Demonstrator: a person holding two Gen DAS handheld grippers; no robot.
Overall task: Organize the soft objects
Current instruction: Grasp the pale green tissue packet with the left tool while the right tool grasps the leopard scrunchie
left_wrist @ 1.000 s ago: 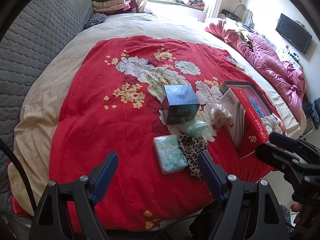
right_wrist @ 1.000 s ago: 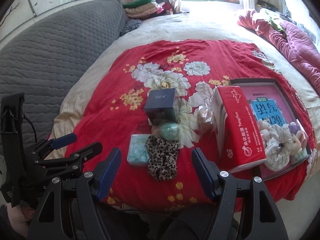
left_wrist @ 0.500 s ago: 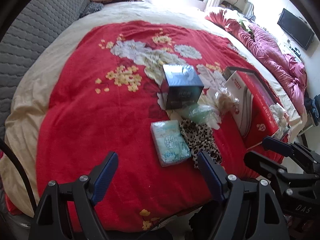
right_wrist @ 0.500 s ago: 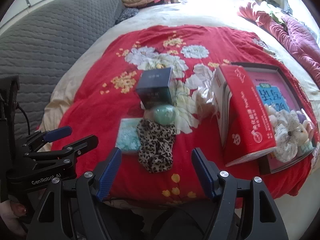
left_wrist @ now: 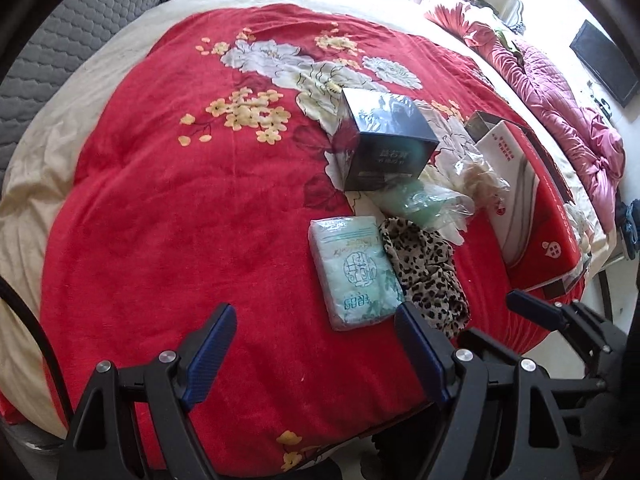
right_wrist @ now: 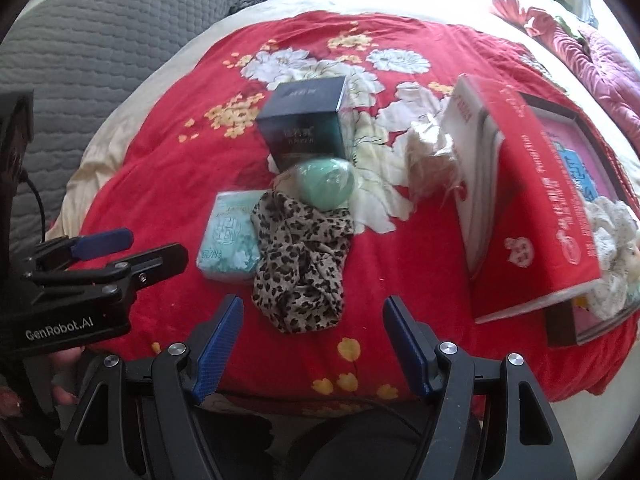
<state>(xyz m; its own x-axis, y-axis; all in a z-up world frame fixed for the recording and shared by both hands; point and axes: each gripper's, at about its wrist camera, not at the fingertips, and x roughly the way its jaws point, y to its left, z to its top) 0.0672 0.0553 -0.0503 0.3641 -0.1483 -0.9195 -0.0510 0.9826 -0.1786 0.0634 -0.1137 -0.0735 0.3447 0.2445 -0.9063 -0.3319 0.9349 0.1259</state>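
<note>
A leopard-print cloth (right_wrist: 302, 260) lies on the red floral blanket (right_wrist: 168, 152), just ahead of my open, empty right gripper (right_wrist: 312, 344). It also shows in the left wrist view (left_wrist: 426, 272). A pale green tissue pack (left_wrist: 354, 270) lies left of it, ahead of my open, empty left gripper (left_wrist: 316, 344). A green soft ball in plastic (right_wrist: 326, 182) sits behind the cloth. A beige fluffy item in plastic (right_wrist: 430, 164) lies to its right. A dark tray (right_wrist: 592, 216) at the right holds white fluffy items (right_wrist: 616, 248).
A dark blue box (right_wrist: 306, 124) stands behind the ball. A red tissue box (right_wrist: 528, 200) leans on the tray. A grey quilted headboard (right_wrist: 100, 40) is at the left and a pink quilt (left_wrist: 560, 92) at the far right. The bed's edge is right below both grippers.
Both grippers have moved forward and down toward the blanket, so the cloth and tissue pack look larger and closer. Both stay open. No object has moved.
</note>
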